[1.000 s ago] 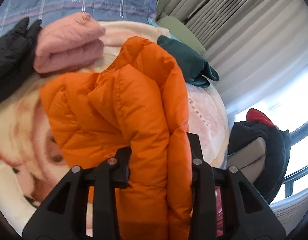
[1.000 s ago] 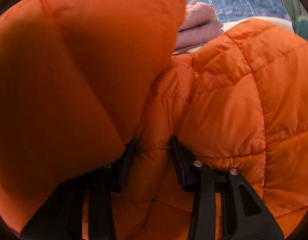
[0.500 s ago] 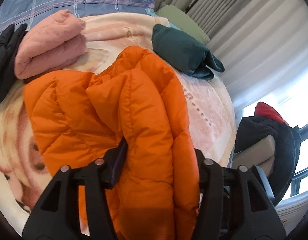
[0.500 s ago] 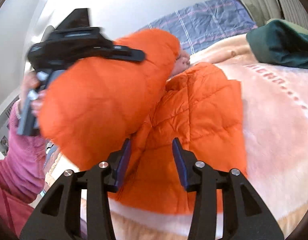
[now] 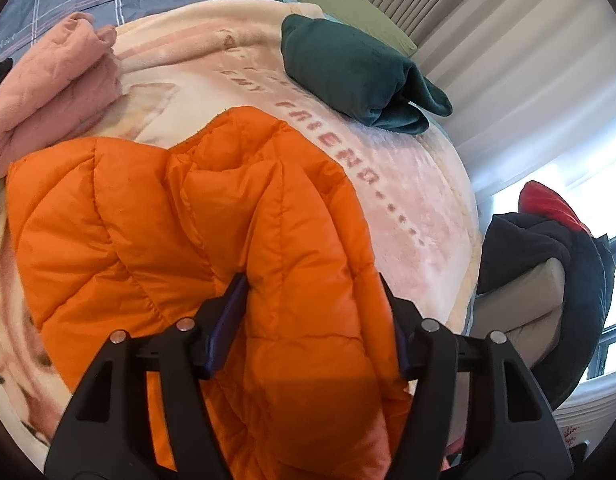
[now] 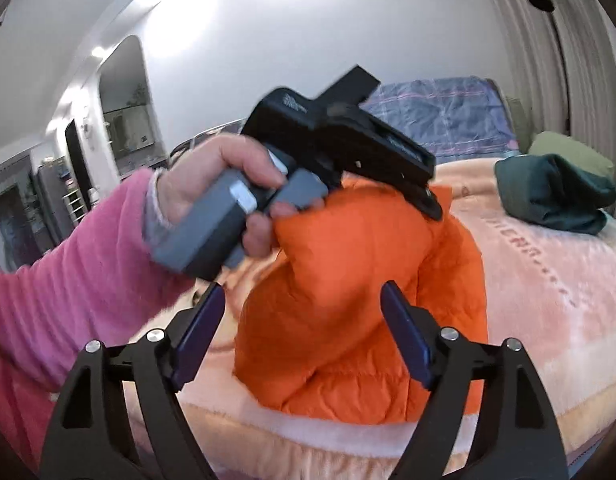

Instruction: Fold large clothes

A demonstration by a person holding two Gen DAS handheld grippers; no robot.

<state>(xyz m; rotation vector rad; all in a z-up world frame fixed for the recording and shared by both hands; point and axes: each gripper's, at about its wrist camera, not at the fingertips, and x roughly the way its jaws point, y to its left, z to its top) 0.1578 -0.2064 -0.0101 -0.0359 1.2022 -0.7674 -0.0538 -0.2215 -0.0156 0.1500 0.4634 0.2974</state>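
Withdrawn and emptied, our right hand-held gripper [image 6: 302, 328] has opened wide, while our left hand-held gripper [image 5: 311, 316], jaws widening, still straddles the orange jacket [image 5: 180, 216].

My left hand-held gripper [image 5: 311, 312] hides its fingertips in the orange puffer jacket [image 5: 180, 220], so I cannot tell whether it grips. The pink folded garment [image 5: 48, 92] runs off the frame's left edge, and in the right wrist view my left hand [image 6: 212, 188] is blurred.

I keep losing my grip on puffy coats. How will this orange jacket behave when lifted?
The orange jacket looks floppy: it slumps in soft folds on the blanket. Its smooth, shiny shell probably slips between pads. Its puffy quilting suggests it is light for its bulk and may spring open.
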